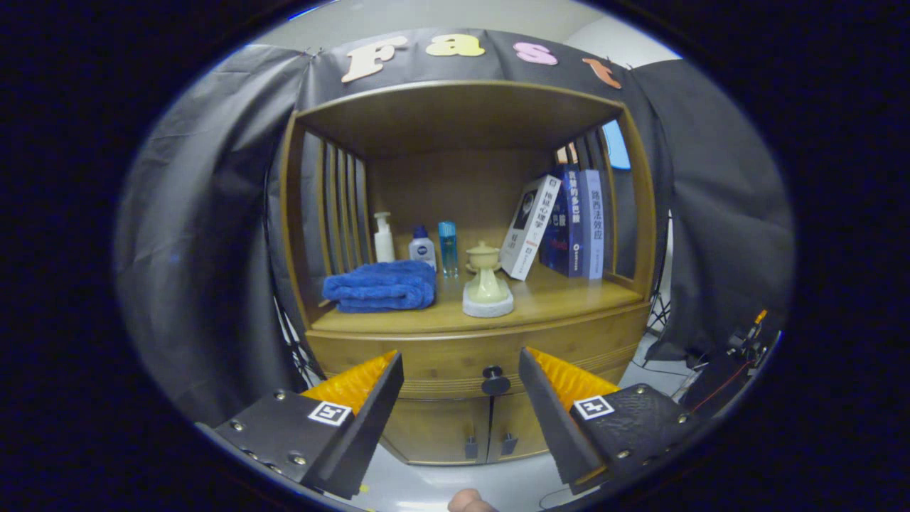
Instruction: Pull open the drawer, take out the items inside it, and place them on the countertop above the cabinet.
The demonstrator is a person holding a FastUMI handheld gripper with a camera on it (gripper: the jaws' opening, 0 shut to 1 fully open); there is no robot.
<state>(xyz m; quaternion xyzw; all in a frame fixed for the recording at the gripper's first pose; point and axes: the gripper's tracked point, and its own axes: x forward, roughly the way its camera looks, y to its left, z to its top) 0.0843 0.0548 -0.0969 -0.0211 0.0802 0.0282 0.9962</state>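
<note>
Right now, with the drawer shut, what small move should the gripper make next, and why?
Probably ease straight forward onto the drawer knob. The gripper is open, its fingers either side of the knob but short of it, and the drawer looks fully closed, so gripping comes first.

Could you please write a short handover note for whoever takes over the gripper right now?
Gripper: open, holding nothing, fingers spread either side of the drawer knob, which sits ahead of them, untouched.
Drawer: shut; its contents are hidden.
Countertop: already carries a folded blue towel, bottles, a cream lidded pot and books.
Done: approach only.
Left: grip the knob, pull the drawer open, lift items onto the countertop.
</note>
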